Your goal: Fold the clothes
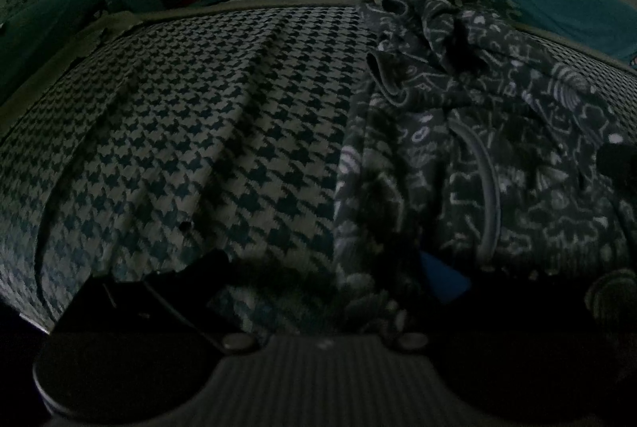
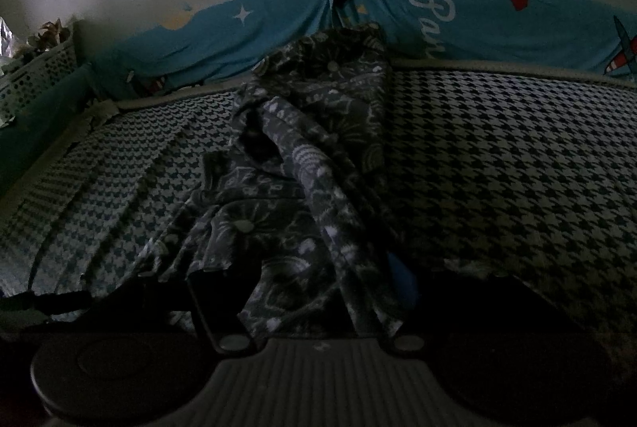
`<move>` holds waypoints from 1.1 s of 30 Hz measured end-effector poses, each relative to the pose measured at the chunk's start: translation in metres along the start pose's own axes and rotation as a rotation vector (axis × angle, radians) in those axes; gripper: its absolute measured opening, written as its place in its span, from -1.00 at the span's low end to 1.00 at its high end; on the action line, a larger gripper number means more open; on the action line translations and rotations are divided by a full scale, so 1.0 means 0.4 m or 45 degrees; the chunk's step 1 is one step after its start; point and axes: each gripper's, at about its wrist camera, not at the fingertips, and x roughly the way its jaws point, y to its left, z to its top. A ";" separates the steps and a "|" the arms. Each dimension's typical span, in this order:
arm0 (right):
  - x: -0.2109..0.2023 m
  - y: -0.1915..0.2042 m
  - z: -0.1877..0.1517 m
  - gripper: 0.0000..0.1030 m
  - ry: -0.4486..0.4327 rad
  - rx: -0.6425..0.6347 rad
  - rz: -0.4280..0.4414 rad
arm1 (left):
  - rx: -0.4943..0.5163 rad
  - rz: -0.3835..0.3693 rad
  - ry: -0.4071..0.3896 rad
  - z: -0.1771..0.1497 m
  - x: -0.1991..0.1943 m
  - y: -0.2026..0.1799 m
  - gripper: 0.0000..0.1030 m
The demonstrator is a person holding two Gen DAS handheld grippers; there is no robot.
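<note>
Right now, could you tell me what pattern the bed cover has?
The bed cover is dark-and-white houndstooth, clearest in the right wrist view.

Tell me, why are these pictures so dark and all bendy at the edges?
Left wrist view: dim room, the patterned garment and checked bedcover look murky, the claw nearly black. Right wrist view: same gloom; the fisheye lens curves the blue sheet and blackens the corners.

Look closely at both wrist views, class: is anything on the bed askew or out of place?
Yes. The dark patterned garment lies bunched and twisted on the houndstooth cover, nothing laid flat or folded. The cover shows long creases on its left part. Nothing looks spilled or torn, though the light is dim.
</note>
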 end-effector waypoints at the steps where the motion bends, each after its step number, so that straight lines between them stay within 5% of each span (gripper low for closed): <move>1: -0.002 0.000 0.000 0.34 -0.001 0.001 0.003 | -0.001 0.001 0.000 -0.001 -0.001 0.001 1.00; 18: -0.116 -0.042 -0.030 0.34 -0.067 -0.013 0.043 | -0.024 0.006 -0.008 -0.018 -0.042 0.009 1.00; 25: -0.153 -0.102 -0.051 0.34 -0.103 0.034 -0.014 | 0.004 -0.021 -0.122 0.000 -0.074 -0.017 1.00; 33: -0.152 -0.164 -0.054 0.34 -0.124 0.125 -0.089 | 0.043 -0.054 -0.114 0.001 -0.060 -0.047 1.00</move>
